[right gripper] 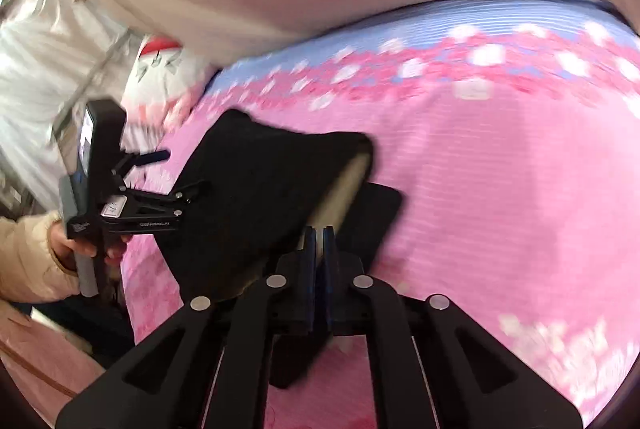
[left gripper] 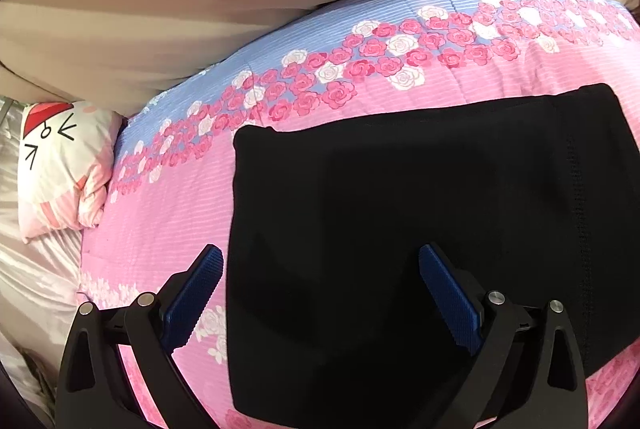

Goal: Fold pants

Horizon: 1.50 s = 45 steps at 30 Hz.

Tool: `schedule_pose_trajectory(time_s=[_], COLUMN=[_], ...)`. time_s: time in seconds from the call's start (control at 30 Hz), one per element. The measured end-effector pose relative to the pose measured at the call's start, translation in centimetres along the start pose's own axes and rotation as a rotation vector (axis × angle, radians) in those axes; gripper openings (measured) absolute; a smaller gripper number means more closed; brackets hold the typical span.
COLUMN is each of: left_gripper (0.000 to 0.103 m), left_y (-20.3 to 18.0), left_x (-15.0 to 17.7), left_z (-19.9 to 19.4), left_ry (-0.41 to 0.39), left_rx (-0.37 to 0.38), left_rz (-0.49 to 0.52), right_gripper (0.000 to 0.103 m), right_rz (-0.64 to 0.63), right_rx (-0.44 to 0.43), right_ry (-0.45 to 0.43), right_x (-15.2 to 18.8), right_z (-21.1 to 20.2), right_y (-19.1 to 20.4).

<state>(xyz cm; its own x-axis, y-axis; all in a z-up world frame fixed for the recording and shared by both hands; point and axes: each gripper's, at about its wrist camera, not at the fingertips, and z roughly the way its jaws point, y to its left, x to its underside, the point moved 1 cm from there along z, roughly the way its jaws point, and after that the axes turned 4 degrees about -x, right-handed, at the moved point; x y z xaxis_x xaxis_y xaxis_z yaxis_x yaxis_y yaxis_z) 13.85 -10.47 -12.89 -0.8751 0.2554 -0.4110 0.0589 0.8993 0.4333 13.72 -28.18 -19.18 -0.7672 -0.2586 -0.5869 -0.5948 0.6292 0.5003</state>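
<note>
A wide bed covered with a pink quilt (left gripper: 168, 229) that has a band of red and white roses and a pale blue striped part toward its far edge fills both views. Beyond that far edge hangs a beige curtain (left gripper: 168, 9). At the far left corner of the bed lies a white and pink cushion with a drawn cartoon face (left gripper: 64, 165).

The black fabric pants (left gripper: 420, 229) lie on the pink part of the quilt, nearer to the front edge of the bed, folded into a compact dark block. In the right wrist view one side of the pants (right gripper: 256, 197) is raised off the quilt, and a lighter inner side shows under the lifted layer; this view is blurred.

The right claw (right gripper: 319, 241) has its blue pads pressed together, with the edge of the pants pinched between them. The left claw (left gripper: 320, 265) is spread wide and has hold of nothing; it stands over the near left part of the pants. In the right wrist view a hand in a beige sleeve holds the left claw (right gripper: 168, 173) at the left edge of the pants.
</note>
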Motion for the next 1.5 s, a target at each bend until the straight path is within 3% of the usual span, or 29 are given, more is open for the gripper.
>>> schedule_pose_trajectory(time_s=[0.1,0.23,0.37,0.47,0.57,0.67,0.77,0.9,0.93,0.97,1.1,1.2,1.27,1.33,1.37,1.43,1.5], left_gripper=[0.097,0.097,0.097,0.097,0.097,0.097,0.097,0.097,0.097,0.097,0.097,0.097,0.097,0.097,0.097,0.098,0.098], left_y=[-0.3,-0.4,-0.2,0.0,0.0,0.0,0.0,0.1,0.2,0.1,0.1,0.2,-0.1,-0.4,-0.4,-0.6,-0.7], left_x=[0.0,0.1,0.1,0.1,0.0,0.0,0.0,0.0,0.0,0.0,-0.1,-0.1,0.1,0.2,0.3,0.4,0.5], left_z=[-0.3,-0.5,-0.4,-0.4,-0.5,-0.2,0.1,0.2,0.2,0.3,0.3,0.0,0.3,0.6,0.6,0.8,1.0], left_ry=[-0.003,-0.011,-0.005,-0.005,-0.008,-0.008,-0.001,0.0,0.001,0.001,0.011,-0.001,0.0,0.01,0.006,-0.004,-0.003], left_rx=[0.0,0.008,0.02,0.025,0.025,0.015,0.012,0.007,0.008,0.009,0.015,0.035,0.031,0.022,0.02,0.01,0.002], left_rz=[0.025,0.036,0.02,0.016,0.013,0.017,0.013,0.015,0.014,0.015,0.009,0.013,0.022,0.027,0.026,0.034,0.047], right_gripper=[0.005,0.007,0.042,0.05,0.05,0.032,0.03,0.03,0.023,0.009,0.008,0.008,0.008,0.008,0.008,0.008,0.009], right_rz=[-0.034,0.019,0.064,0.083,0.099,0.09,0.139,0.24,0.263,0.288,0.355,0.509,0.603,0.515,0.512,0.582,0.505], right_rx=[-0.012,-0.019,-0.066,-0.075,-0.092,-0.162,-0.137,-0.177,-0.163,-0.168,-0.185,-0.121,-0.168,-0.141,-0.111,-0.153,-0.091], right_ry=[0.083,0.08,0.047,0.025,0.033,0.03,0.027,-0.01,-0.022,-0.025,-0.111,-0.151,-0.203,-0.232,-0.208,-0.206,-0.211], right_x=[0.0,-0.5,-0.3,-0.4,-1.0,-1.7,-1.7,-1.1,-1.0,-0.9,1.1,4.8,6.1,5.3,5.6,6.4,5.6], right_z=[2.2,1.9,1.3,1.3,2.3,3.8,4.9,4.4,4.4,4.3,0.6,-0.8,-1.3,-2.3,-1.6,-0.9,-1.9], right_y=[0.7,0.4,0.4,0.6,0.5,1.3,0.6,-0.8,-0.5,-0.4,0.0,-3.0,-3.9,-2.4,-2.7,-3.9,-2.5])
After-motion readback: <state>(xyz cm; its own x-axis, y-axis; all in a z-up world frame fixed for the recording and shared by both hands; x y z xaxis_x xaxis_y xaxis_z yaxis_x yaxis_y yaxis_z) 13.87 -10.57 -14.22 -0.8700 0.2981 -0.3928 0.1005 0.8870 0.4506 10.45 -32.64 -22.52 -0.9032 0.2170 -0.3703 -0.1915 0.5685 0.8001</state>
